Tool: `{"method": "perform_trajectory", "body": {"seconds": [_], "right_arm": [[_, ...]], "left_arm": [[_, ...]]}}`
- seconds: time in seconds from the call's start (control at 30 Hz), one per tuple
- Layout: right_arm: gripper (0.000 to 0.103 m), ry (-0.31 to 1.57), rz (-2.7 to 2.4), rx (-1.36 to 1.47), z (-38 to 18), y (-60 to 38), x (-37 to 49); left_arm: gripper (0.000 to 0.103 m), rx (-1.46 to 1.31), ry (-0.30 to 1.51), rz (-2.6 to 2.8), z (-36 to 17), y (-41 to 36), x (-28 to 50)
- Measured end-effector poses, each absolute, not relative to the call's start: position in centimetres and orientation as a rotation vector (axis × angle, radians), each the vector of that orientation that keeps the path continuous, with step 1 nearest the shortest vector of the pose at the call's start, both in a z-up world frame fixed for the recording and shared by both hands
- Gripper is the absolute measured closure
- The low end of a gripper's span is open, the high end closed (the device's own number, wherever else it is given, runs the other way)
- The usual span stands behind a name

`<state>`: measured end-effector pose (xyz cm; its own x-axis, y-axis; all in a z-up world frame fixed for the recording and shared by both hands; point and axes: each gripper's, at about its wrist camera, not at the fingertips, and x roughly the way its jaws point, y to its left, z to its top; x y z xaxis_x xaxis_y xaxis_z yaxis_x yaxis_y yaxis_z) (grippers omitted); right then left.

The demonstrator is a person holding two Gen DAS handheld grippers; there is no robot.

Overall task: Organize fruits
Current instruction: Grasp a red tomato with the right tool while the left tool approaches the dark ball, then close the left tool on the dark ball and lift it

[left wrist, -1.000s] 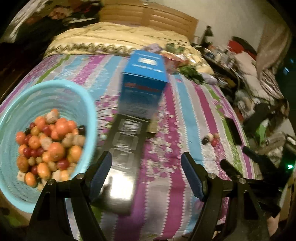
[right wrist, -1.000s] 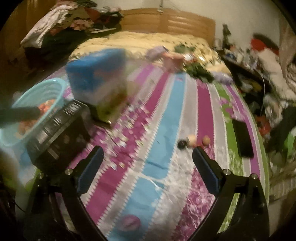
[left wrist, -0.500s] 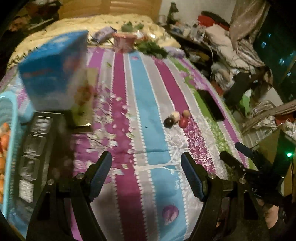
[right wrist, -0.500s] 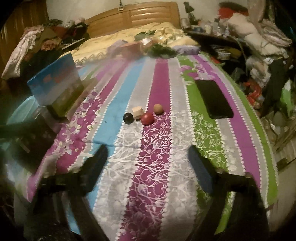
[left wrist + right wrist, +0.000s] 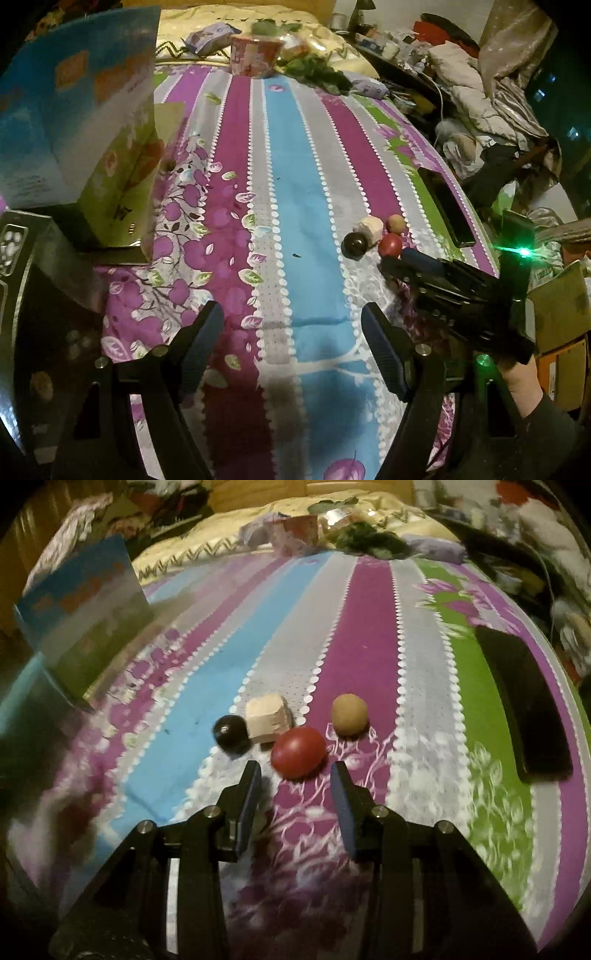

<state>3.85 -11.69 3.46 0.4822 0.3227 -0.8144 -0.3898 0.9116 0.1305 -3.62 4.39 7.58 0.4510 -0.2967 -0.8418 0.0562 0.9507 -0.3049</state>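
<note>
A small group of fruits lies on the striped bedspread: a red fruit (image 5: 298, 751), a dark round one (image 5: 231, 733), a pale cube-shaped piece (image 5: 267, 714) and a tan ball (image 5: 349, 714). My right gripper (image 5: 294, 775) sits low over the cloth, its jaws closing, with the red fruit just beyond the fingertips and nothing pressed between the pads. In the left wrist view the same red fruit (image 5: 390, 245) lies by the right gripper (image 5: 402, 260). My left gripper (image 5: 291, 325) hangs open and empty over the blue stripe, nearer than the fruits and to their left.
A blue carton (image 5: 74, 110) stands at the left on a black tray (image 5: 37, 295). A black phone (image 5: 524, 701) lies right of the fruits. A pink cup (image 5: 253, 55) and green leaves (image 5: 317, 72) sit at the far end. Clutter lines the bed's right side.
Both views swung right, away from the basket of fruits, and sank toward the small fruit group. The right jaws narrowed from wide to a small gap and came up to the red fruit.
</note>
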Motion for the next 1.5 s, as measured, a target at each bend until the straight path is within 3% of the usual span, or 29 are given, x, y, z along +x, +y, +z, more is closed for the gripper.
{"method": "perform_trajectory", "body": {"seconds": [0.13,0.23,0.47,0.57,0.7,0.83,0.97,1.13,1.3,1.5], "right_arm": [[0.063,0.956,0.442,-0.11,3.4,-11.3,4.4],[0.071,0.953,0.423,-0.127,3.5,-11.4,4.3],[0.071,0.932,0.389,-0.025,5.3,-13.7,2.4],[0.071,0.92,0.38,0.013,6.0,-14.8,1.4],[0.071,0.912,0.368,0.059,6.4,-15.5,1.1],[0.071,0.908,0.363,0.089,6.4,-15.6,1.4],[0.071,0.904,0.359,0.099,6.4,-15.8,1.2],[0.071,0.908,0.336,0.093,6.8,-15.9,1.1],[0.071,0.894,0.295,0.062,8.4,-15.5,0.7],[0.071,0.837,0.283,0.025,11.8,-13.9,-0.1]], "left_arm": [[0.025,-0.248,1.088,-0.247,6.8,3.5,-2.8],[0.025,-0.244,1.084,-0.27,6.2,2.6,-1.9],[0.026,-0.185,1.052,-0.349,4.0,-0.2,1.2],[0.033,-0.169,1.082,-0.39,2.5,-1.3,2.6],[0.034,-0.144,1.056,-0.415,2.6,-2.2,3.4],[0.05,-0.119,1.047,-0.427,2.6,-2.9,3.8],[0.074,-0.096,1.047,-0.456,2.5,-3.9,3.9],[0.077,-0.073,1.037,-0.441,2.4,-4.4,3.5],[0.077,-0.091,0.984,-0.41,5.1,-3.5,2.4],[0.077,-0.105,0.842,-0.289,12.5,0.3,-1.4]]}}
